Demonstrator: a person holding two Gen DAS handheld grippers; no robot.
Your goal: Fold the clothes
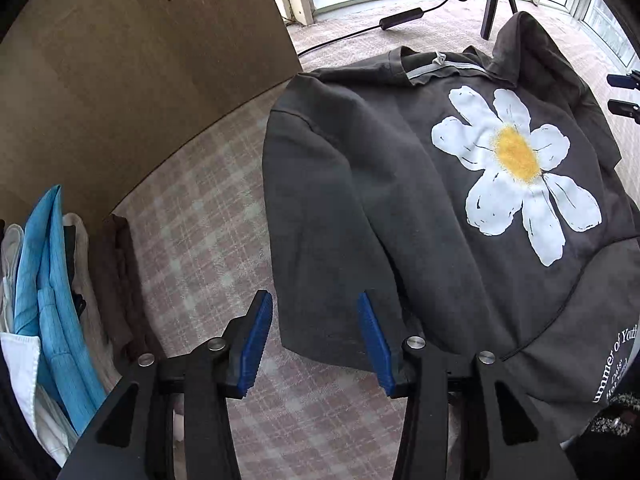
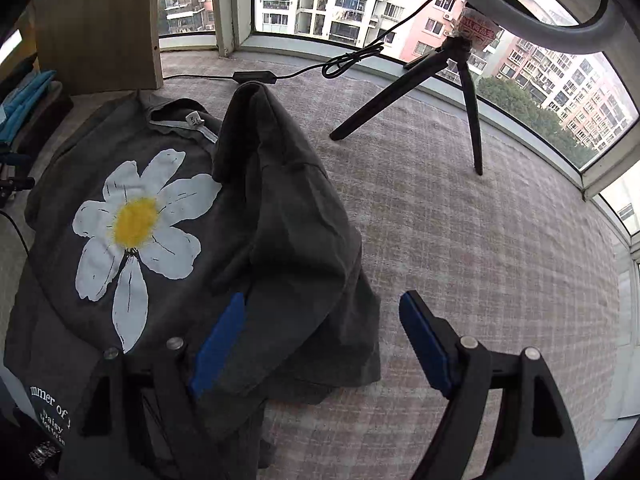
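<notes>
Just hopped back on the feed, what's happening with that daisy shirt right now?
A person holds a gripper in each hand over a dark grey T-shirt with a daisy print, spread on a checked cloth surface. Both the left gripper and right gripper are open and grip nothing. The right sleeve is bunched up. Other clothes lie piled at the left.

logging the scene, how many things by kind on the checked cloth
dark grey daisy-print t-shirt: 1
black tripod: 1
black cable with inline box: 1
pile of folded blue, white and brown clothes: 1
total: 4
</notes>
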